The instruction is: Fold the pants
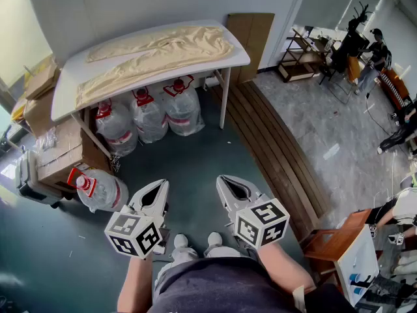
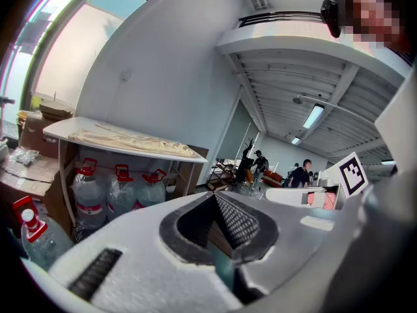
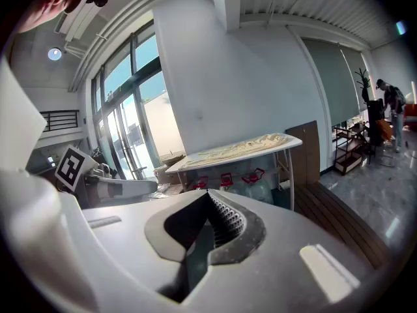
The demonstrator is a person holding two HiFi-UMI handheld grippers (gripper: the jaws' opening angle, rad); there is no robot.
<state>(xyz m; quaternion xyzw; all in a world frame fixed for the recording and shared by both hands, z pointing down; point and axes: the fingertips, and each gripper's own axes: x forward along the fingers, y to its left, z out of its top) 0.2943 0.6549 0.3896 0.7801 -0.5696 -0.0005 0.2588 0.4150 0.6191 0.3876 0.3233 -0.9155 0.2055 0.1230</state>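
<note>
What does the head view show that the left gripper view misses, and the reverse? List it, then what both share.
Head view only: the person's shoes and the wooden slat strip. Left gripper view only: the ceiling light and the ceiling beams. Both: the beige pants spread flat on the white table, water jugs underneath.

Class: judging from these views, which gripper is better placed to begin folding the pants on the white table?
Left, marginally. The pants lie across the table ahead and leftwards, more in line with the left gripper. Both it and the right gripper are shut, empty and far short.
</note>
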